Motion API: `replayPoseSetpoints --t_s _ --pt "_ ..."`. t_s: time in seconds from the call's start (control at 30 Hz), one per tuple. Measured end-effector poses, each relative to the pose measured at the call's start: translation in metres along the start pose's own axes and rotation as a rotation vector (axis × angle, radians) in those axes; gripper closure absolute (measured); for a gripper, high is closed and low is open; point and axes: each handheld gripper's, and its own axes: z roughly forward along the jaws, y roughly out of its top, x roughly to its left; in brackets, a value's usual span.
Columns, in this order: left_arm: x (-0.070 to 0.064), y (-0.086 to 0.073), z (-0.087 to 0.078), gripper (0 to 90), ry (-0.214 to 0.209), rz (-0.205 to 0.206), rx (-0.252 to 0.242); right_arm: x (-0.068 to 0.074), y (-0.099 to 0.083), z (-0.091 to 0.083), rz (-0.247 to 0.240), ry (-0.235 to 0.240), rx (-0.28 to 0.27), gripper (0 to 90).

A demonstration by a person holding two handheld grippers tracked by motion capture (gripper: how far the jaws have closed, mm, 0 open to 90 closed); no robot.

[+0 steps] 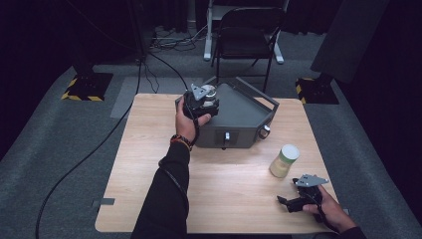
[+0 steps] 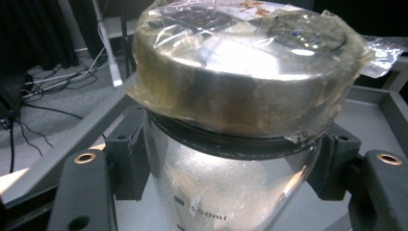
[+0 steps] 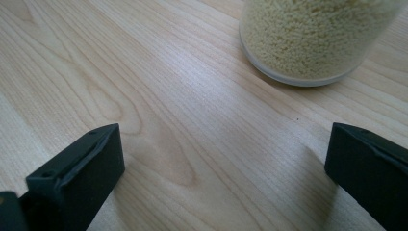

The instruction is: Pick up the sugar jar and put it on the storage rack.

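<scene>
Left hand-held gripper (image 2: 226, 168) clamps a glass beaker (image 2: 226, 192), base cut off below

Jar of yellow grains (image 1: 284, 161), wooden table (image 1: 149, 149), folding chair (image 1: 249, 30), floor cables (image 1: 171, 42)

Light wood desk (image 1: 149, 164) — dark grey tray-like box (image 1: 244, 117) at the back, grain-filled jar (image 1: 284, 161) front right.

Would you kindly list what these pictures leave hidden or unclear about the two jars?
- Clear glass jar with taped metal lid: left gripper view's bottom edge crops its base.
- Its contents: glare blurs them.
- Grain-filled jar: right gripper view's top edge crops its lid.
- Its label, high view: too small.
</scene>
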Motion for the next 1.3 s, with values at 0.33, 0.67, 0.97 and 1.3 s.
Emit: replayPoseSetpoints --t_s 0.33,0.67,0.97,1.3 --pt "0.0 -0.009 0.008 30.3 -0.007 -0.007 0.014 0.0 0.0 0.0 -0.002 0.001 0.0 0.0" --pt "0.005 -0.017 0.013 30.3 -0.013 -0.025 0.023 -0.001 0.0 0.0 -0.006 0.001 0.001 0.0" --pt "0.009 -0.016 0.013 30.0 -0.032 -0.021 0.03 -0.001 -0.001 -0.001 -0.004 0.001 0.0 0.0" --pt "0.012 -0.018 0.012 21.0 -0.034 -0.048 0.018 -0.001 -0.001 -0.001 -0.003 0.001 0.0 0.0"
